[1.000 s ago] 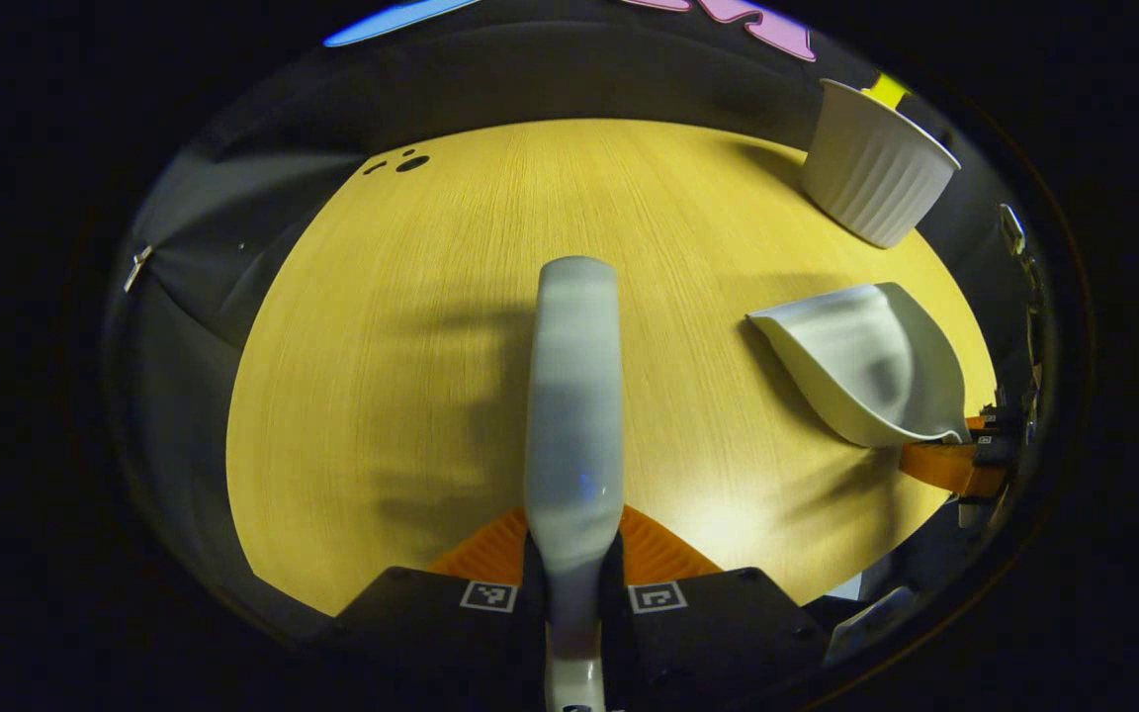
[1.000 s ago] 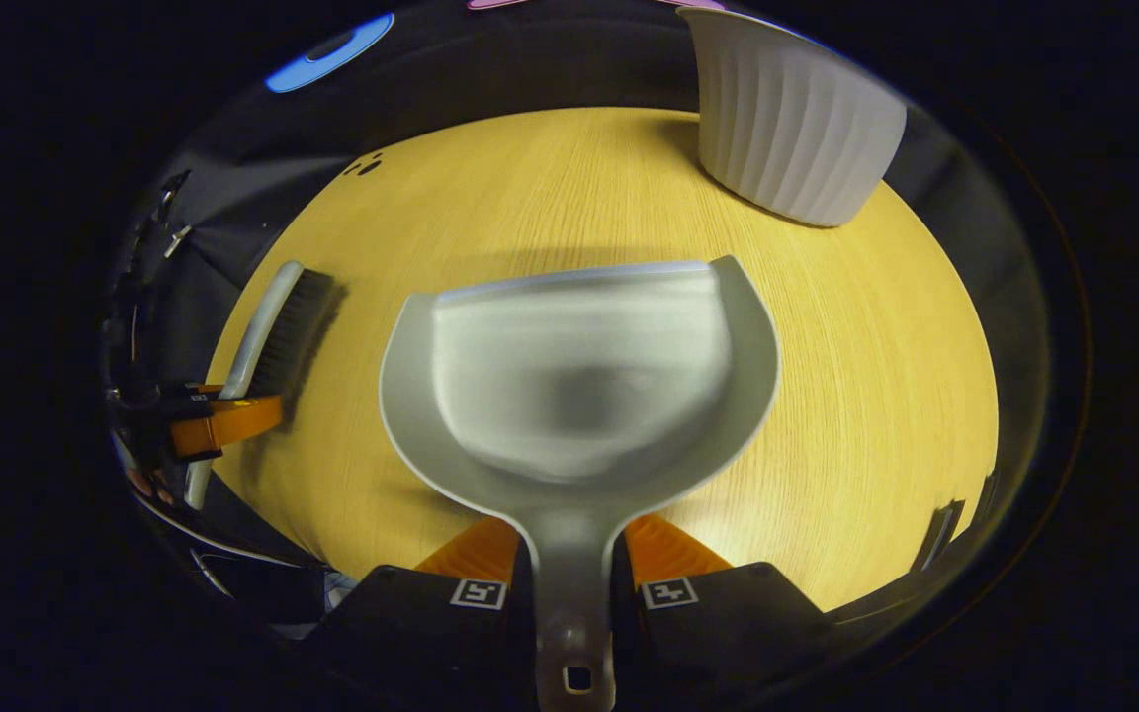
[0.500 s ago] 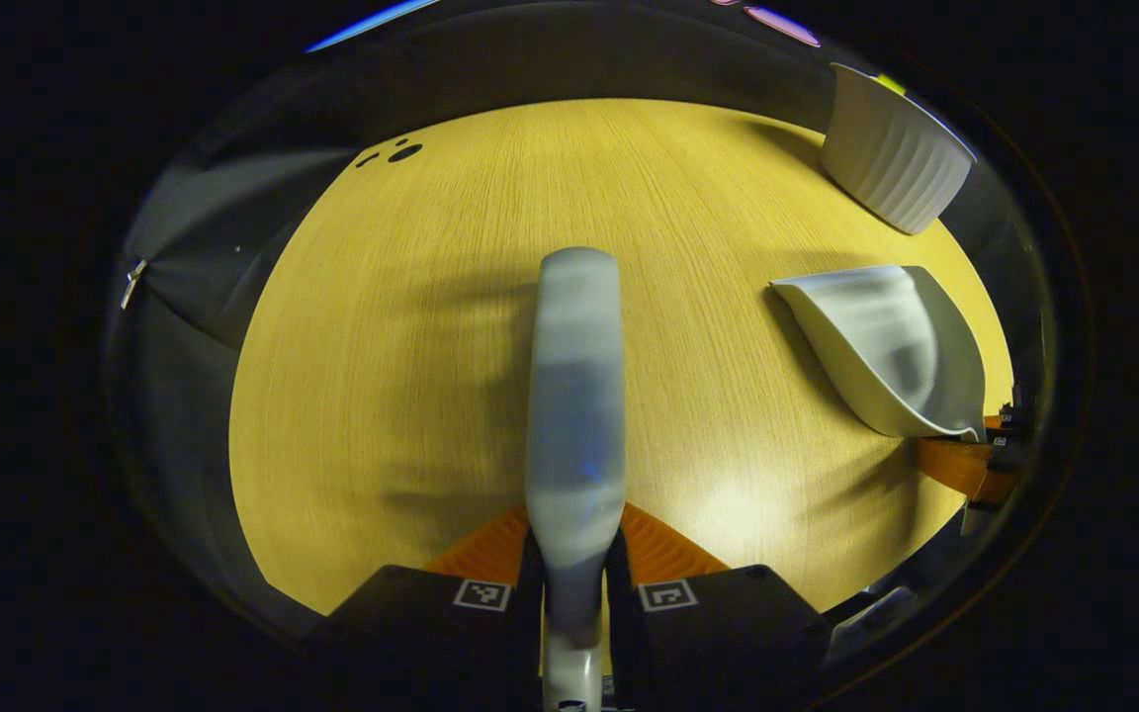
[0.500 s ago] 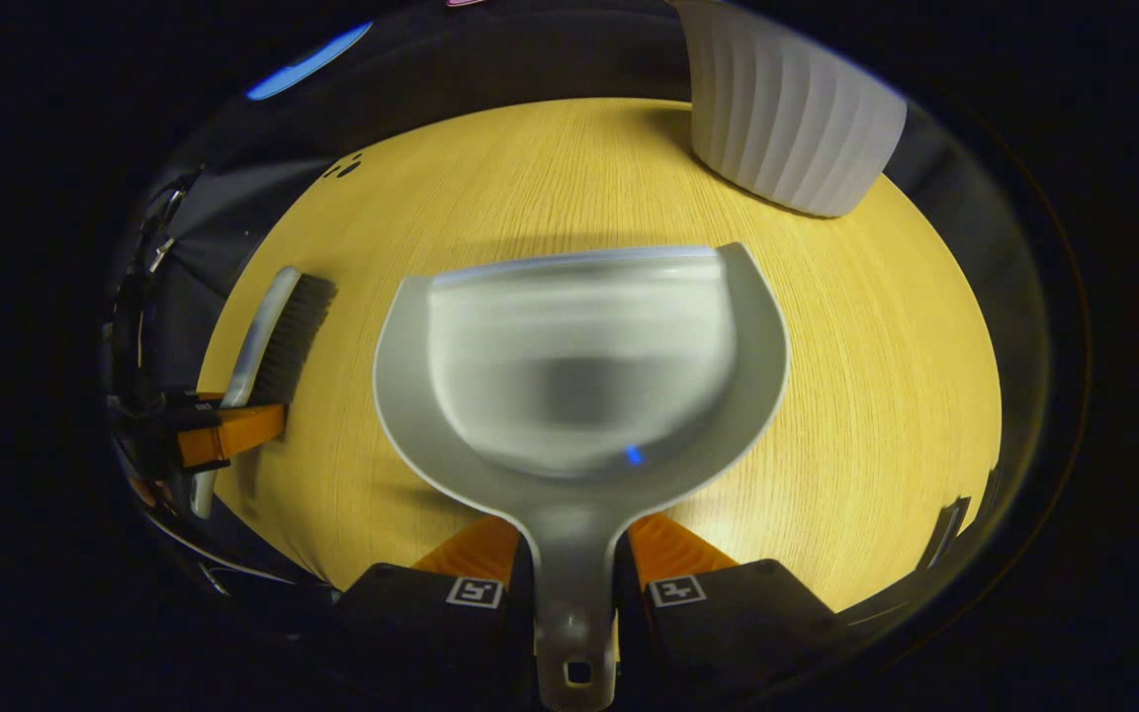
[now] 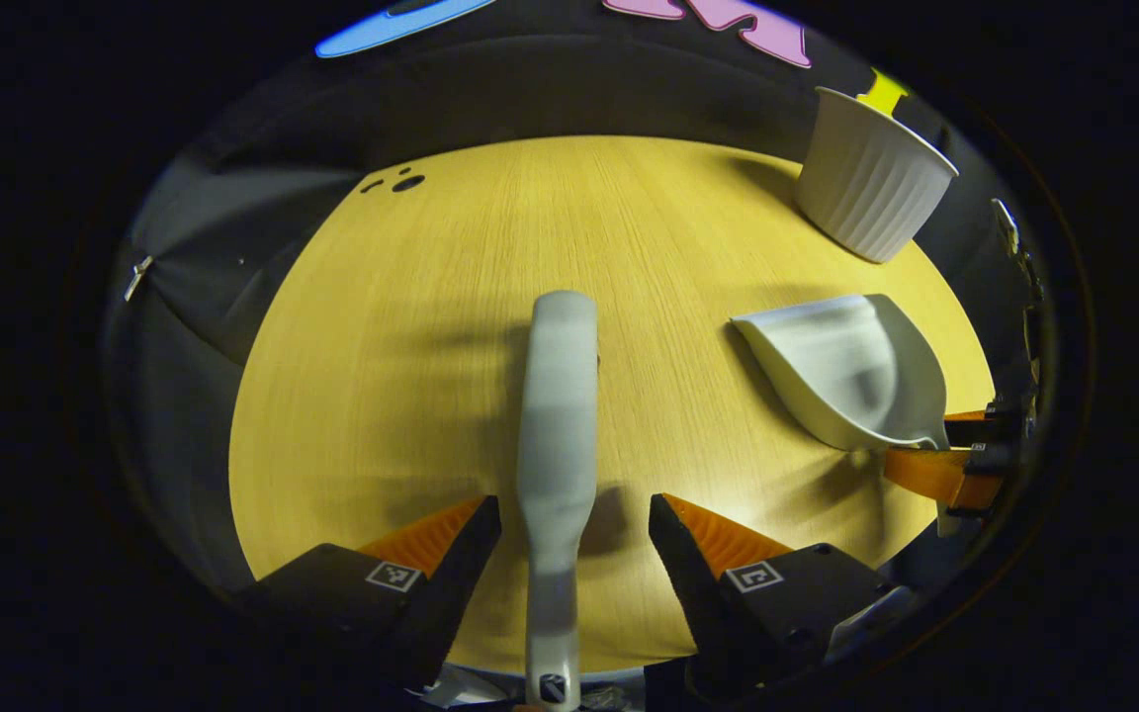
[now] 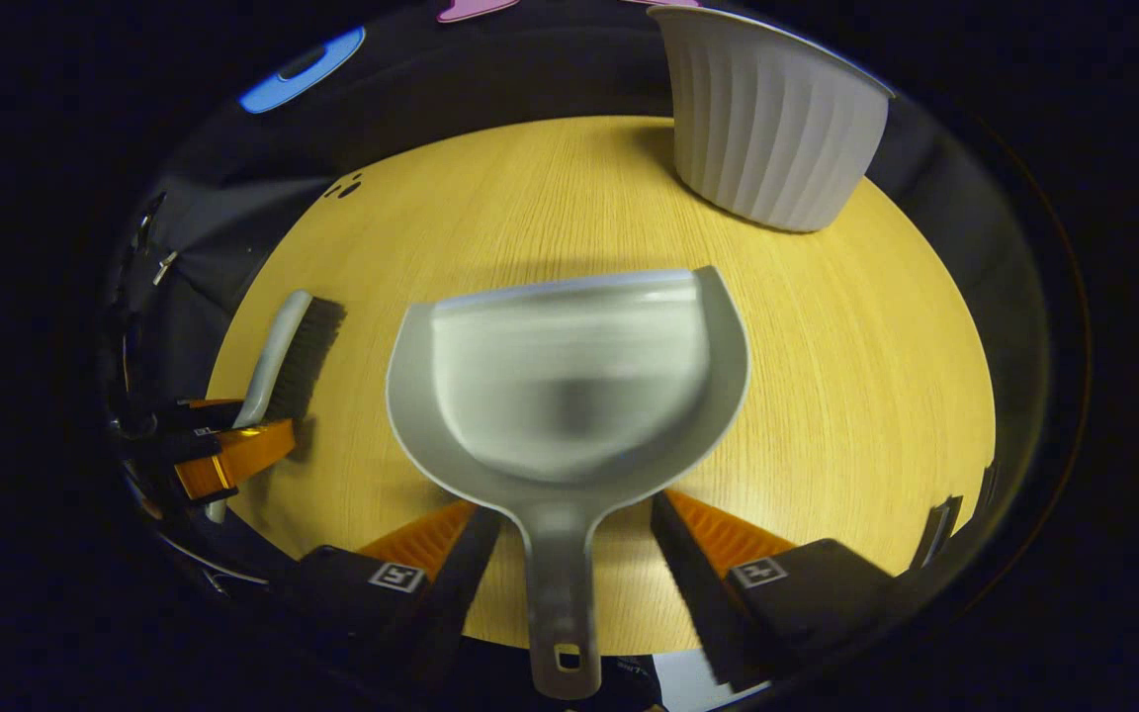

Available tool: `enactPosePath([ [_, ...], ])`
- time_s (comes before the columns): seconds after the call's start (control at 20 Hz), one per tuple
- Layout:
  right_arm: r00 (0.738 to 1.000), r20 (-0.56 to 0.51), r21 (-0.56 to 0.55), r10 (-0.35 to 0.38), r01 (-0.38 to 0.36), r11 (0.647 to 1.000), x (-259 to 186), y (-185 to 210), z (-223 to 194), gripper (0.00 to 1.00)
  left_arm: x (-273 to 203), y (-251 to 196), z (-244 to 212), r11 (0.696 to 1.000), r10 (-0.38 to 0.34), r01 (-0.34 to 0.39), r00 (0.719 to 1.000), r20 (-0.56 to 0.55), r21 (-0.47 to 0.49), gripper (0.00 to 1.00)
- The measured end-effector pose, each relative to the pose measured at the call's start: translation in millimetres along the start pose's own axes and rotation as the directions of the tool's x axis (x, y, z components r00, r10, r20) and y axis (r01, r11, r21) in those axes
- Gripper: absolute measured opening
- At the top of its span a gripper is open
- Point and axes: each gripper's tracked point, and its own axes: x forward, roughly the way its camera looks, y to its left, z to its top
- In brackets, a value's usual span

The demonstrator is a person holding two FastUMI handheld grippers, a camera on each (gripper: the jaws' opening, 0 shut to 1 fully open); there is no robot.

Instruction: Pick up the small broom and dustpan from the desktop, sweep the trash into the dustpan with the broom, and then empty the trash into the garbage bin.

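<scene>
— Two tools on that round wooden table (image 5: 411, 376), and both are let go?

— Yes. From the left gripper view, the left gripper (image 5: 574, 519) has its jaws spread wide, the broom (image 5: 558, 415) lying on the table between them, untouched. From the right gripper view, the right gripper (image 6: 574, 519) is spread too, the dustpan (image 6: 569, 386) flat on the wood, its handle between the fingers.

— And the bin?

— White ribbed garbage bin (image 6: 767, 129) stands at the table's far edge, beyond the dustpan. Dark cloth hangs behind.
</scene>
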Motion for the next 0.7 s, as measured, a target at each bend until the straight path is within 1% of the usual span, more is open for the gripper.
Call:
enactPosePath([
  [0.05,1.0,0.022,-0.003,-0.001,0.001,1.0,-13.0,1.4,5.6,1.0,-8.4,-0.1,3.0,1.0,0.002,-0.001,1.0,0.03,-0.013,0.96],
  [0.15,0.997,0.079,-0.007,-0.003,0.004,1.0,-30.7,1.3,14.7,1.0,-27.9,-2.3,11.3,0.999,-0.009,0.013,0.996,0.094,-0.037,0.96],
  [0.25,0.988,0.155,-0.009,-0.026,0.027,1.0,-48.3,-1.7,30.1,1.0,-51.5,0.5,21.5,0.999,0.003,0.005,0.987,0.161,-0.051,0.96],
  [0.35,0.977,0.209,0.0,-0.048,0.049,0.999,-70.0,-6.4,43.9,0.99,-77.2,0.8,34.7,0.998,0.014,0.001,0.97,0.242,-0.062,0.95],
  [0.45,0.96,0.276,0.017,-0.04,0.037,0.999,-94.3,-3.8,60.6,1.0,-101.0,-3.6,46.6,0.997,0.003,0.022,0.946,0.323,-0.074,0.96],
  [0.5,0.948,0.317,0.022,-0.034,0.028,0.999,-107.0,-2.2,69.5,1.0,-115.6,-7.9,53.3,0.997,-0.004,0.034,0.93,0.368,-0.076,0.96],
  [0.55,0.935,0.353,0.026,-0.032,0.024,0.999,-118.4,-2.6,76.3,0.99,-130.7,-10.8,59.3,0.997,0.004,0.031,0.91,0.416,-0.076,0.96],
  [0.65,0.915,0.403,0.018,-0.027,0.022,1.0,-135.6,2.4,82.0,0.99,-160.4,-4.9,72.1,0.997,0.059,-0.021,0.846,0.529,-0.077,0.96],
  [0.7,0.906,0.422,0.01,-0.032,0.031,0.999,-143.8,3.9,81.4,0.99,-176.4,-6.7,75.0,0.997,0.073,-0.035,0.815,0.575,-0.076,0.96],
])
